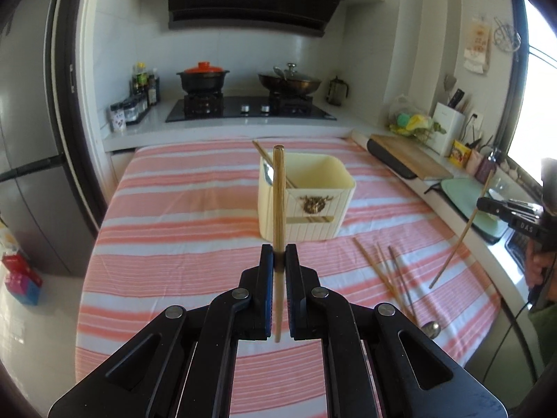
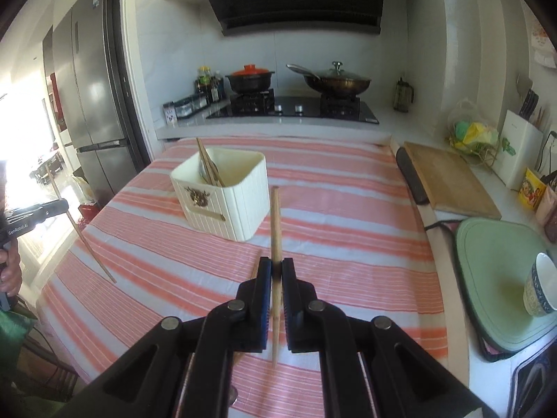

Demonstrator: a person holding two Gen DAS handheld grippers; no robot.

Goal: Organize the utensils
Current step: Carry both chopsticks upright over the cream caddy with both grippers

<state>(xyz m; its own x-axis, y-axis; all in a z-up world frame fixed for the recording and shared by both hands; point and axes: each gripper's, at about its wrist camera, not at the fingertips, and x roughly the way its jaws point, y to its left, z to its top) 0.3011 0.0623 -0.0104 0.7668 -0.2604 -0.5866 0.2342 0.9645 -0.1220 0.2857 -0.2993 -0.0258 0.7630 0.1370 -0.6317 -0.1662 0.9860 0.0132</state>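
The cream utensil holder point(image 1: 306, 198) stands mid-table on the striped cloth and already has a couple of chopsticks and a spoon leaning in its 11 o'clock corner. The left gripper point(image 1: 279, 256) is clenched on one upright chopstick point(image 1: 278, 191), lifted just short of the holder. The right gripper point(image 2: 276, 268) grasps another chopstick point(image 2: 276, 223). At the holder's 4 o'clock, several loose chopsticks point(image 1: 379, 271) and a spoon point(image 1: 431, 328) remain on the table point(image 1: 174, 244), so I judge the job roughly half done.
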